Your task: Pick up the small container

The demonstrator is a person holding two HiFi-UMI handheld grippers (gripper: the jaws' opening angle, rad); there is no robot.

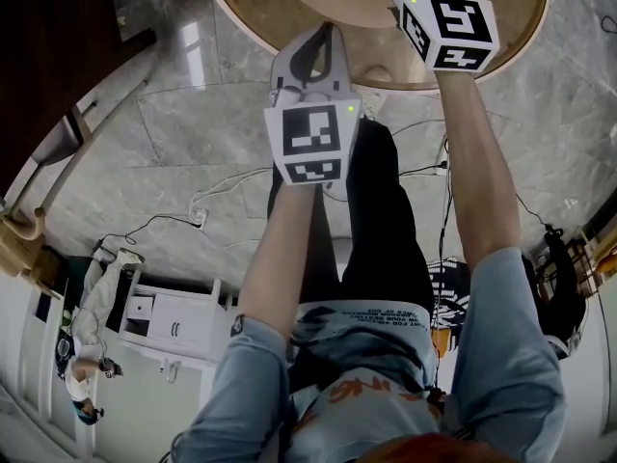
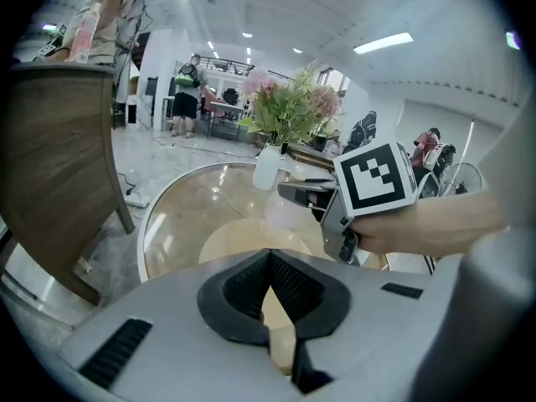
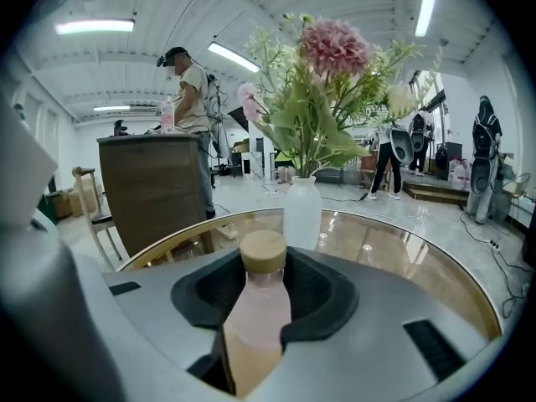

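Right tool [image 3: 264, 268]: grasping small pale-pink frosted bottle with round wooden cap [image 3: 255, 325], lower centre of frame. Left tool [image 2: 270, 262]: clenched, empty. Round glass tabletop [image 3: 402, 254] beyond; white ceramic vase of flowers [image 3: 302, 212] above bottle.

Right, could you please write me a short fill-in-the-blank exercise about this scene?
The small container stands ___ the jaws of the right gripper.
Behind it, the flowers stand in a ___ vase.
The glass table is ___ in shape.
The jaws of the left gripper hold ___.
Missing words: between; white; round; nothing.
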